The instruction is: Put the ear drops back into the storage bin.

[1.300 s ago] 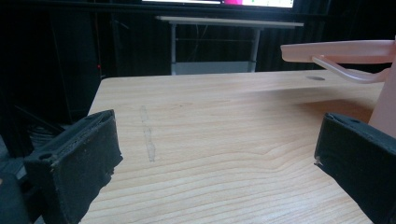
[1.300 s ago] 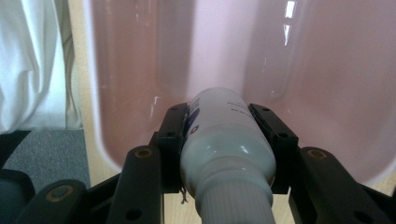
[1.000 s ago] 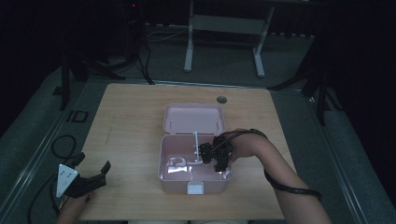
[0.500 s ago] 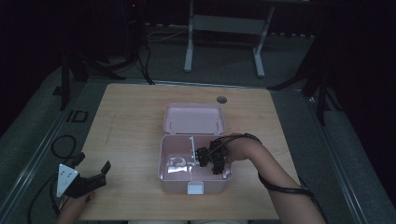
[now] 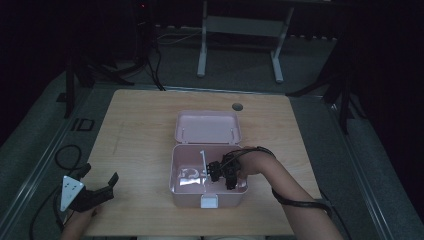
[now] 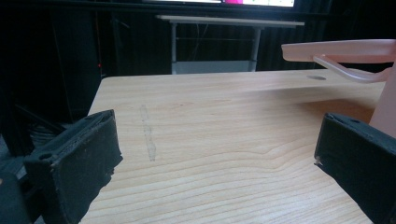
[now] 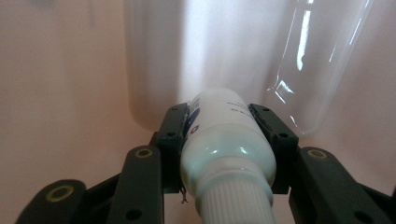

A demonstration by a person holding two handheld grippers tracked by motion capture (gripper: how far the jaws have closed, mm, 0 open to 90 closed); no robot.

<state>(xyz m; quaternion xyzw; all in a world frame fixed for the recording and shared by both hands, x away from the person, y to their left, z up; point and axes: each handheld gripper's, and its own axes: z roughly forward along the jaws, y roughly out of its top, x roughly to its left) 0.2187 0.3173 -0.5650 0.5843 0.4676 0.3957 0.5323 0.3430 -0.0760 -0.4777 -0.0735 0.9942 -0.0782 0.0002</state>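
Pale wood: the table (image 5: pixel 140 125) in front of you is light-grained and dimly lit, with a dark floor around it.
Pink plastic box (image 5: pixel 186 192): it sits near the middle of the table, toward your edge, its lid (image 5: pixel 207 126) swung open and lying back on the far side.
Inside the box: something clear and glossy lies in the left half in the high view; I cannot tell what it is.
Your right gripper (image 5: pixel 222 172): your right arm reaches in from the bottom right, and the gripper is down inside the right half of the box.
Right grip: its 2 black jaws are closed on a white bottle (image 7: pixel 224 140), 1 pad pressed on each side of the body.
White bottle: in the right gripper view its ribbed white cap (image 7: pixel 232 199) faces the camera and its body points away toward the pink box interior; part of a printed label shows on its left side, too small to read.
Beside the bottle: a clear plastic tube-like shape (image 7: pixel 317 65) stands just beyond and to the right in the right gripper view.
Your left gripper (image 5: pixel 100 188): it rests at the near left corner of the table, well apart from the box.
Left grip: its 2 jaws stand wide apart with bare tabletop between them, holding nothing.
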